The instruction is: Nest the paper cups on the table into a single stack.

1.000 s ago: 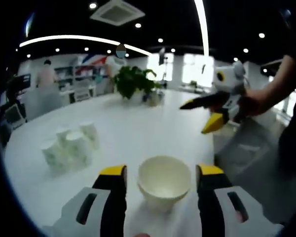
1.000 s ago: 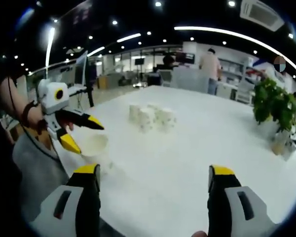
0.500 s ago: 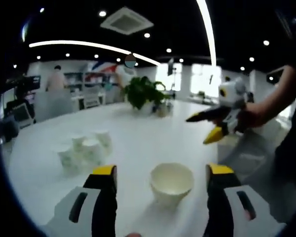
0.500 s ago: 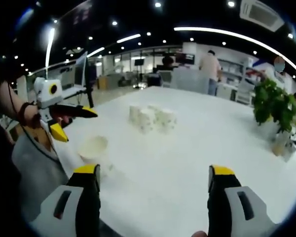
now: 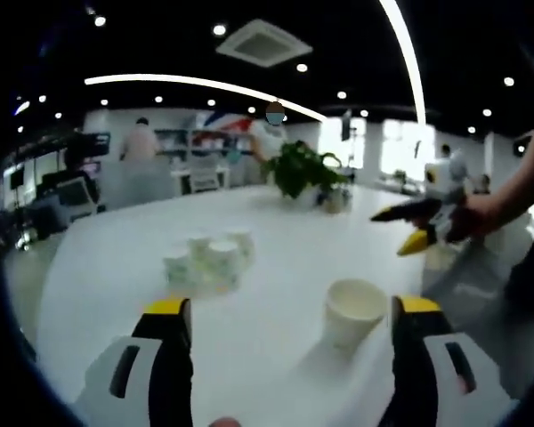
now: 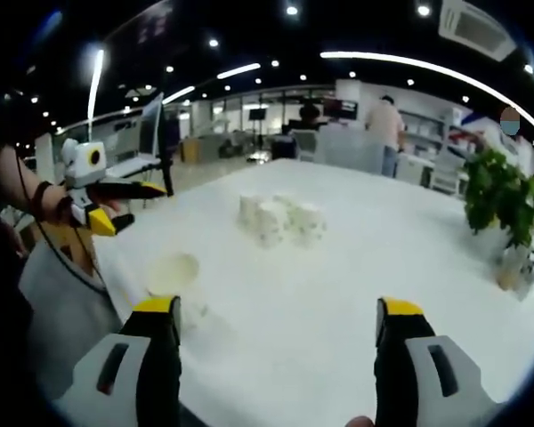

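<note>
Left gripper view: left tool (image 5: 285, 356) has drawn back from the lone cup (image 5: 354, 311); jaws wide apart, holding nothing. Cup upright on the white surface (image 5: 276, 240), cup cluster (image 5: 209, 262) farther off. Right tool (image 5: 423, 222) hovers beyond.

Right gripper view: right tool (image 6: 276, 356) gaping, empty. Nothing nested yet. Plant (image 6: 503, 205) at the far edge; open office behind.

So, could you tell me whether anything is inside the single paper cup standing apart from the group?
The single paper cup stands upright and open on the white table. The part of its inside that shows looks empty; its near wall hides the bottom.
</note>
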